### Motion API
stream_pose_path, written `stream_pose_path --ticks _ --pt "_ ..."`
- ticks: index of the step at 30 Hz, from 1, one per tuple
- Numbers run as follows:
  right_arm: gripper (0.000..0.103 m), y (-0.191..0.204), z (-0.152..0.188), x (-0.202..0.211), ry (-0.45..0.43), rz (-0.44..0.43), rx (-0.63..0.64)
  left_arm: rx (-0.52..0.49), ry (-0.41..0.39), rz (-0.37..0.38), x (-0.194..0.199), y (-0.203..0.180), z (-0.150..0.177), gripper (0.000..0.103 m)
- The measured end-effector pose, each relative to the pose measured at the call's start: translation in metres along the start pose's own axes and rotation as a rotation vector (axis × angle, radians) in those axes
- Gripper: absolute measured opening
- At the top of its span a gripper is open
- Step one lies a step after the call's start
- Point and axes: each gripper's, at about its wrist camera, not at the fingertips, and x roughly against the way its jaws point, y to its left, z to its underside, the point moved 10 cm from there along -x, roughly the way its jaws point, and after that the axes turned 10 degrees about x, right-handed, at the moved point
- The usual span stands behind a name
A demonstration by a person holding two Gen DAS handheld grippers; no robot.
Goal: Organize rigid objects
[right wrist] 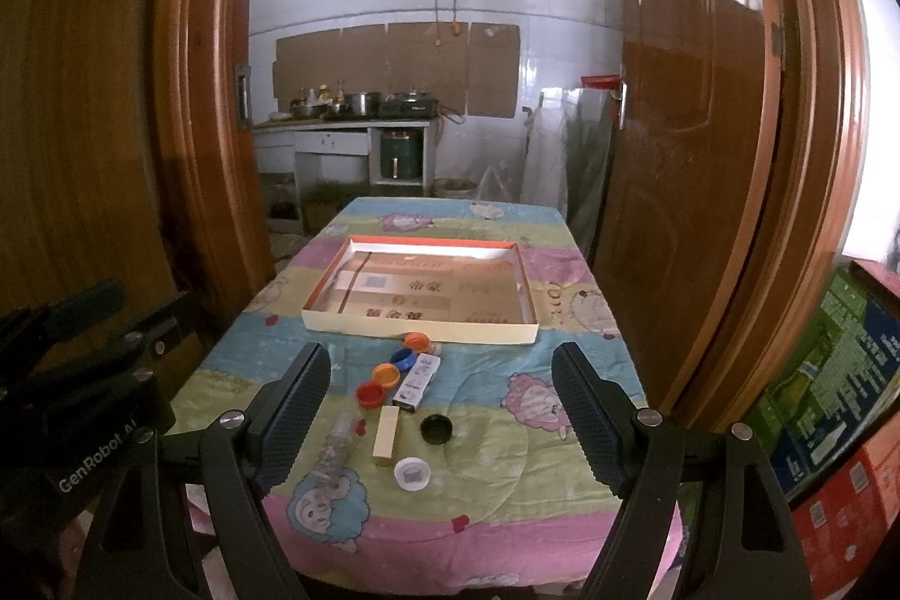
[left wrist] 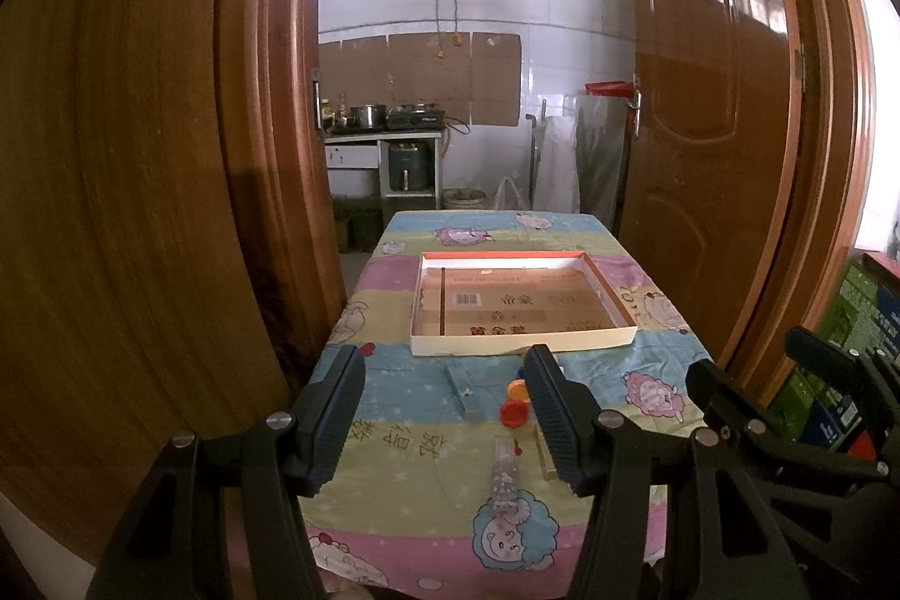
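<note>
A shallow white box tray (right wrist: 419,327) with an orange rim stands mid-table, holding nothing. Before it lie several bottle caps: orange (right wrist: 417,341), blue (right wrist: 406,358), red (right wrist: 370,394), black (right wrist: 436,429) and white (right wrist: 412,473). Among them are a small white box (right wrist: 417,383), a beige block (right wrist: 386,434) and a clear tube (right wrist: 332,454). My right gripper (right wrist: 444,417) hangs open above these, touching nothing. My left gripper (left wrist: 444,414) is open too, over the near table; the red cap (left wrist: 514,413) and the tube (left wrist: 503,473) sit by its right finger, with the tray (left wrist: 523,344) beyond.
The small table wears a cartoon-print cloth (right wrist: 495,504) and stands in a doorway between a wooden frame (right wrist: 185,94) and an open door (right wrist: 692,150). Stacked cartons (right wrist: 832,403) sit to the right. A kitchen counter (right wrist: 337,125) lies beyond.
</note>
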Motion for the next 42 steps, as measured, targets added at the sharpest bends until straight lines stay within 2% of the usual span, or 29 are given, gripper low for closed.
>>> stream_pose_path --ticks 42 --pt "0.082 0.0014 0.0003 0.0022 0.001 0.001 0.004 -0.007 0.002 -0.004 0.0026 -0.0003 0.0018 0.056"
